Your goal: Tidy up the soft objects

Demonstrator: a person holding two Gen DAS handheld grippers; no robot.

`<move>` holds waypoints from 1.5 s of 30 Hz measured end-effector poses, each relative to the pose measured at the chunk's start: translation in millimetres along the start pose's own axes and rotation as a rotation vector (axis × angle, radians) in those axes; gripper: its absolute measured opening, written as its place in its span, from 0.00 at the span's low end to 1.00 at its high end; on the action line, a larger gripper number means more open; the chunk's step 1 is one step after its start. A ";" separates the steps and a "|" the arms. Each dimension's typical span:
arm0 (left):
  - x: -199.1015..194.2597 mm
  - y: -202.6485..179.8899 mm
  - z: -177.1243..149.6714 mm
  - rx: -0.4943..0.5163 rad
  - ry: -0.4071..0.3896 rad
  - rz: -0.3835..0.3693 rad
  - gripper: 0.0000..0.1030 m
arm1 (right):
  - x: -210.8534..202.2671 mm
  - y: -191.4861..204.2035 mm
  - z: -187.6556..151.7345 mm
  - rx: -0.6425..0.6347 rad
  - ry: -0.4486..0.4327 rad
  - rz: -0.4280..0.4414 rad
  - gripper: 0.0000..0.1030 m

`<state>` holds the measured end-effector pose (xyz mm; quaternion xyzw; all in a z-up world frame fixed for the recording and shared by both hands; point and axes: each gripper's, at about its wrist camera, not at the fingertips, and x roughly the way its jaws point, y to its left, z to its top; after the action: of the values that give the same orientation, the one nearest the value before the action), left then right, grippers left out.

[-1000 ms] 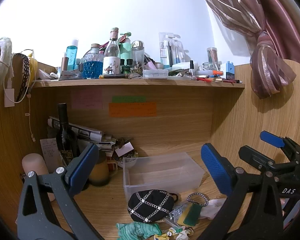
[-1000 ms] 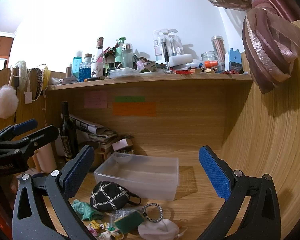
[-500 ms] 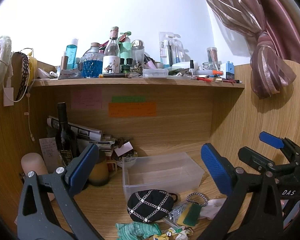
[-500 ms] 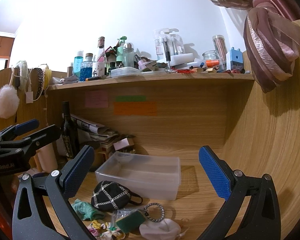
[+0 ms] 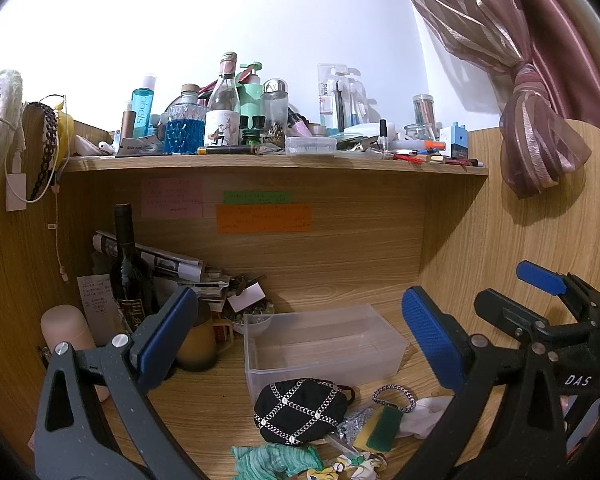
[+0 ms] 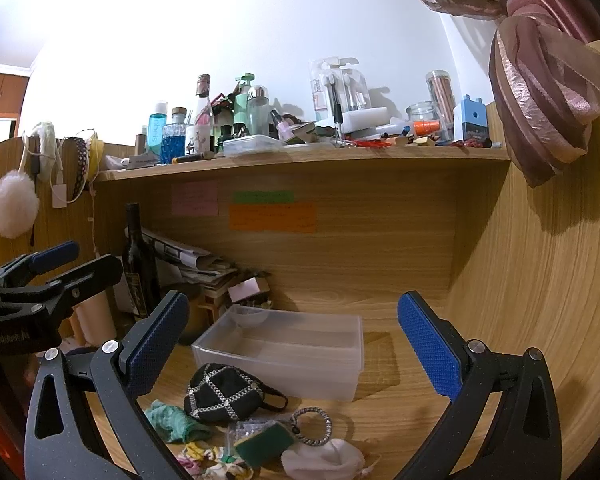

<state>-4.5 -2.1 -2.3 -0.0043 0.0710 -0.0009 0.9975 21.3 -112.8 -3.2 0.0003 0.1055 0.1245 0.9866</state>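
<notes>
A clear plastic bin (image 5: 324, 340) (image 6: 284, 344) stands empty on the wooden desk. In front of it lies a pile of soft things: a black studded mask (image 5: 300, 410) (image 6: 224, 398), a green cloth (image 5: 274, 460) (image 6: 172, 422), a green-and-yellow sponge (image 5: 382, 428) (image 6: 264, 442), a hair tie (image 5: 394, 396) (image 6: 312, 426), a white cloth (image 5: 424, 420) (image 6: 324, 462) and a patterned scrap (image 6: 204, 458). My left gripper (image 5: 300, 344) is open and empty above the pile. My right gripper (image 6: 296, 344) is open and empty, also above the pile, to the right of the left one.
A wine bottle (image 5: 128, 272), rolled newspapers (image 5: 160, 260), a brown jug (image 5: 198, 344) and a pink cylinder (image 5: 64, 332) crowd the desk's back left. The shelf (image 5: 276, 162) above holds many bottles. A curtain (image 5: 540, 128) hangs at the right.
Both grippers have drifted only slightly; the pile sits a touch lower in the right view. Nothing was taken hold of or moved.
</notes>
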 end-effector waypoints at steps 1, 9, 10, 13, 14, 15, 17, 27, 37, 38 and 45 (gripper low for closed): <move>-0.3 0.0 -0.2 0.001 0.000 0.000 1.00 | -0.2 0.5 -0.1 0.000 -0.001 -0.002 1.00; -0.2 -0.1 -1.1 0.000 -0.002 0.000 1.00 | -0.7 -1.1 0.6 0.013 -0.004 -0.002 1.00; -0.4 -0.5 -1.7 0.000 -0.004 0.000 1.00 | -0.8 -1.2 0.4 0.013 -0.005 -0.001 1.00; -1.1 -1.0 -2.6 -0.002 -0.009 -0.002 1.00 | -0.8 -1.0 0.5 0.012 -0.005 -0.002 1.00; -1.1 -1.1 -2.6 -0.002 -0.008 -0.001 1.00 | -0.7 -1.6 0.4 0.013 -0.005 -0.002 1.00; -1.1 -1.3 -2.7 -0.002 -0.008 -0.001 1.00 | -0.7 -1.6 0.4 0.013 -0.005 -0.001 1.00; -1.0 -1.7 -2.9 -0.001 -0.007 -0.001 1.00 | -0.6 -1.7 0.5 0.014 -0.005 -0.001 1.00; 0.2 -3.4 -3.5 -0.002 0.003 -0.010 1.00 | 1.5 -2.7 -1.5 0.011 0.006 -0.002 1.00; 22.0 5.5 -11.9 -0.002 0.074 -0.017 1.00 | 8.3 -8.1 -4.8 0.020 0.023 -0.003 1.00; 25.0 7.9 -14.1 -0.007 0.086 -0.016 1.00 | 10.2 -10.3 -6.6 0.023 0.032 -0.004 1.00; 46.3 25.1 -40.0 -0.019 0.206 0.018 0.84 | 32.4 -29.4 -32.4 0.035 0.169 -0.022 0.83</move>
<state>35.7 22.5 -48.6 -0.0131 0.1733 0.0082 0.9847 52.4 -134.2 -42.5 0.0057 0.1907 0.1114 0.9753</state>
